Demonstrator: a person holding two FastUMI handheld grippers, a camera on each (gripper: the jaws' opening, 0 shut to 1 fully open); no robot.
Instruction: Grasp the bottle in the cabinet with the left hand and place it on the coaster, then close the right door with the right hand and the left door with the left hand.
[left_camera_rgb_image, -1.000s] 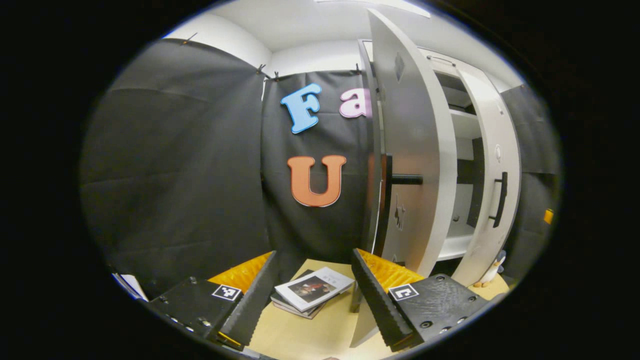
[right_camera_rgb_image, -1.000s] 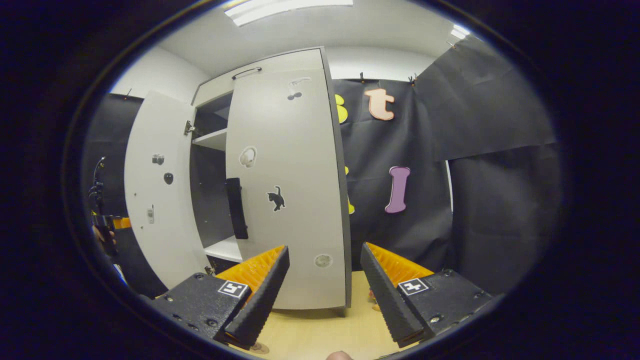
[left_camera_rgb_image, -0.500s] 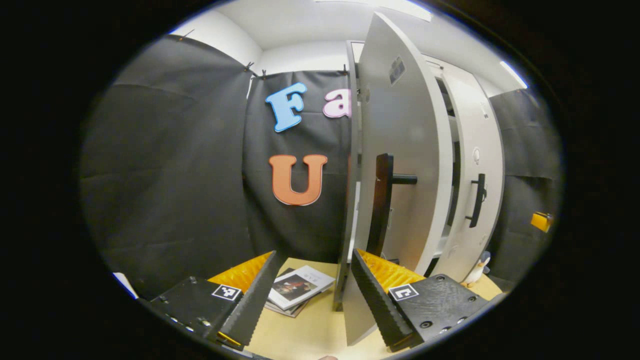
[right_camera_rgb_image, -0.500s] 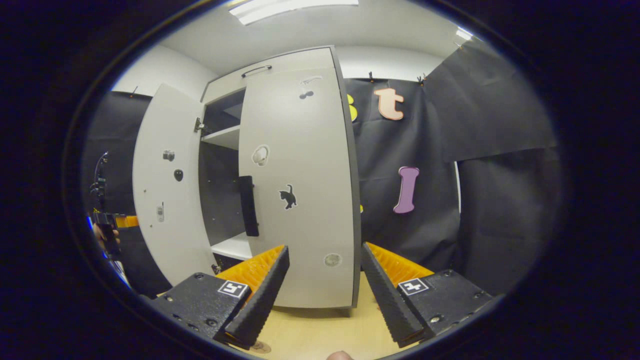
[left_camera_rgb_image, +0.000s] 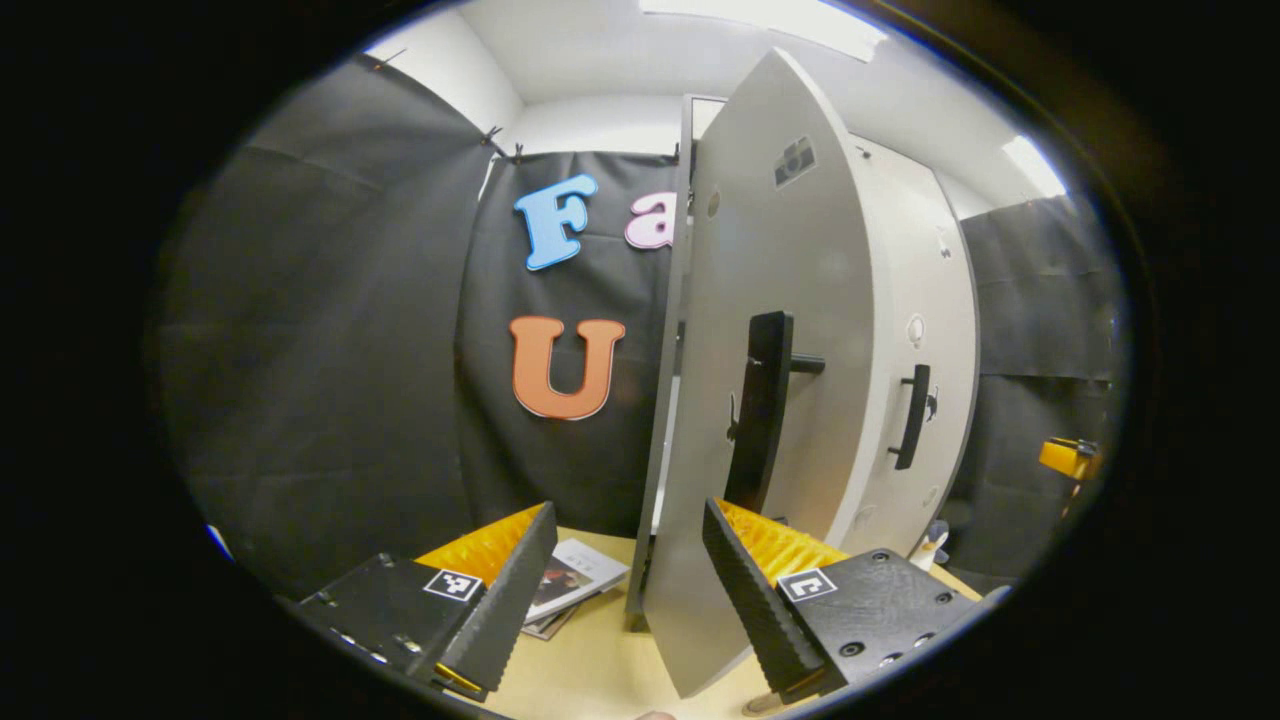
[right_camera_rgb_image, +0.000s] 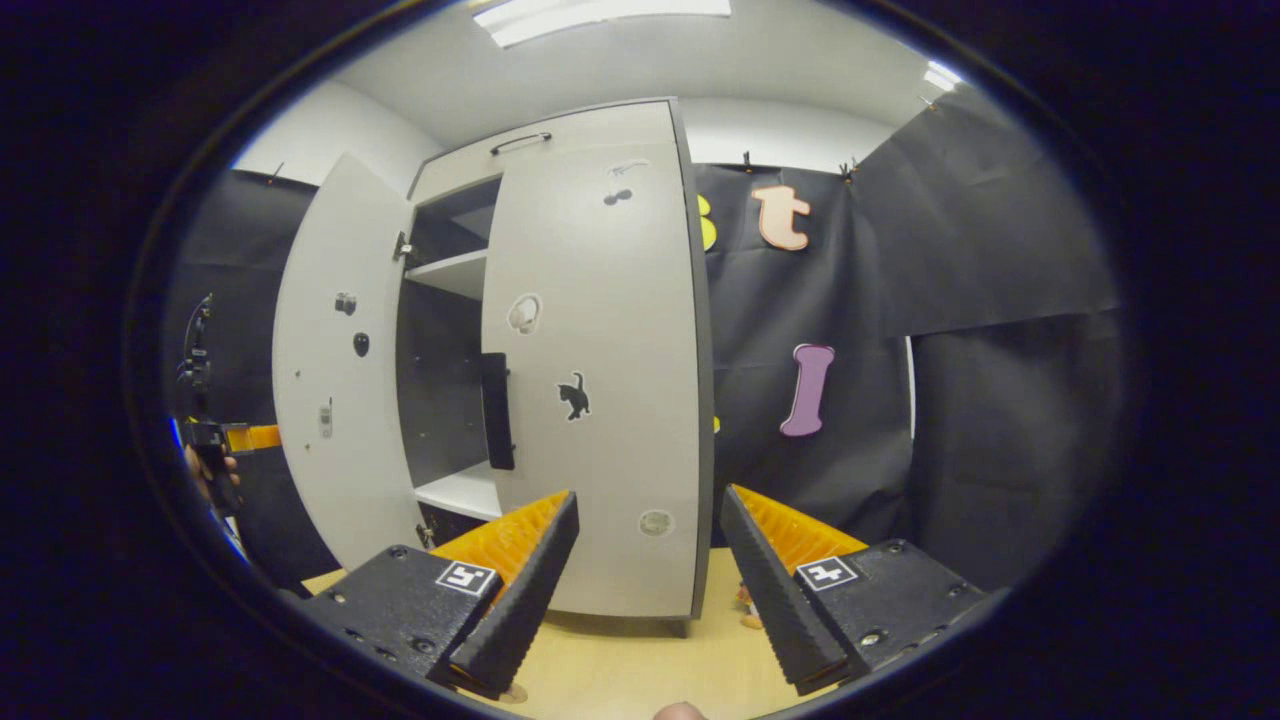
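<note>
**Door-closing stage: left door half swung, right door nearly shut**

**Step in hand.** The cabinet (right_camera_rgb_image: 560, 330) stands on a light wooden bench (right_camera_rgb_image: 620, 665). In the right gripper view the right door (right_camera_rgb_image: 600, 400) lies close to the cabinet front, and the left door (right_camera_rgb_image: 335, 380) stands open at an angle. By this layout, the work appears to be at the last step: closing the left door with the left hand.

**Gripper state.**
1. The left gripper (left_camera_rgb_image: 630, 580) has its jaws apart and grips nothing. The lower edge of the left door (left_camera_rgb_image: 770, 330) passes between its fingers; whether a finger touches the panel cannot be told.
2. The right gripper (right_camera_rgb_image: 650, 590) has its jaws apart and empty, facing the right door, apart from it.

**Next move.** In my judgement, the left gripper needs to bear on the outer face of the left door, near the black handle (left_camera_rgb_image: 760, 410), and follow its swing until the panel meets the frame. The right door may need a final press to seat it.

**Containers.** Through the gap between the 2 doors, an upper shelf (right_camera_rgb_image: 445, 275) and a lower shelf (right_camera_rgb_image: 460, 492) are visible, and nothing can be seen on them.

**Task object.** I cannot locate the bottle or the coaster from these pictures. A stack of magazines (left_camera_rgb_image: 575, 580) lies on the bench near its back edge, left of the cabinet.
</note>
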